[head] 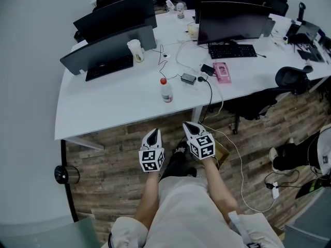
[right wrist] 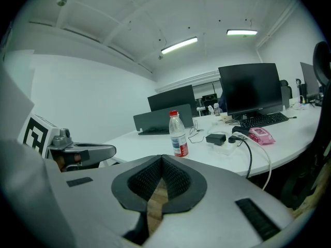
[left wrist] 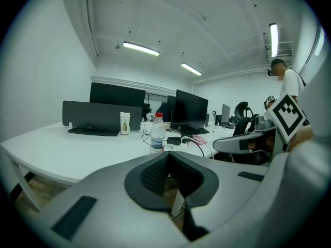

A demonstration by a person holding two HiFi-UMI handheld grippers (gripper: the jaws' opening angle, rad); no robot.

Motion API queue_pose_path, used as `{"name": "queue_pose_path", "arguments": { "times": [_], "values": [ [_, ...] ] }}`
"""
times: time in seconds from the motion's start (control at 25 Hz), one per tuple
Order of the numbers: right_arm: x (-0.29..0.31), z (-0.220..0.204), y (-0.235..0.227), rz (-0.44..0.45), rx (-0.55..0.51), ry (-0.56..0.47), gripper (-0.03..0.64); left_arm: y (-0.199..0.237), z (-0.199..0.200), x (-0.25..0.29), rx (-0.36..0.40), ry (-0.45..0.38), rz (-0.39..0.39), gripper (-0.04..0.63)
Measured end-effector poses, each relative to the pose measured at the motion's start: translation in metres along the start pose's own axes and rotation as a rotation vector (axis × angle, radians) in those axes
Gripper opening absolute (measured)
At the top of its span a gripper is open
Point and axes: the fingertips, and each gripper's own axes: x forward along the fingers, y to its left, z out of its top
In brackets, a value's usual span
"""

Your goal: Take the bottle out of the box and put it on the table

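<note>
— Whereabouts of the bottle [head: 166, 91]?
— Upright on the table [head: 103, 107], near its front edge, outside any box.
— And the grippers?
— Left gripper [head: 153, 132] and right gripper [head: 191, 126] both closed on nothing, just short of the table's front edge.
— Handling?
— Probably light, thin-walled plastic: smooth, easily dented, easily tipped. Best taken gently around the labelled middle, not by the red cap.

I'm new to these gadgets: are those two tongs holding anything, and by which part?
Nothing is held. The left tongs and right tongs are both shut and empty; the clear plastic bottle with a red cap stands apart on the white table.
</note>
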Motion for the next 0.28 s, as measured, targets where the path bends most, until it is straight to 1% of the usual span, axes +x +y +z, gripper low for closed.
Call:
{"name": "queue_pose_path", "arguments": {
  "times": [0.28],
  "values": [
    [0.0013,0.0008,0.0022,0.003,-0.005,-0.001,0.04,0.0011,0.0017,-0.0006,0.002,-0.003,-0.001,0.014]
  ]
}}
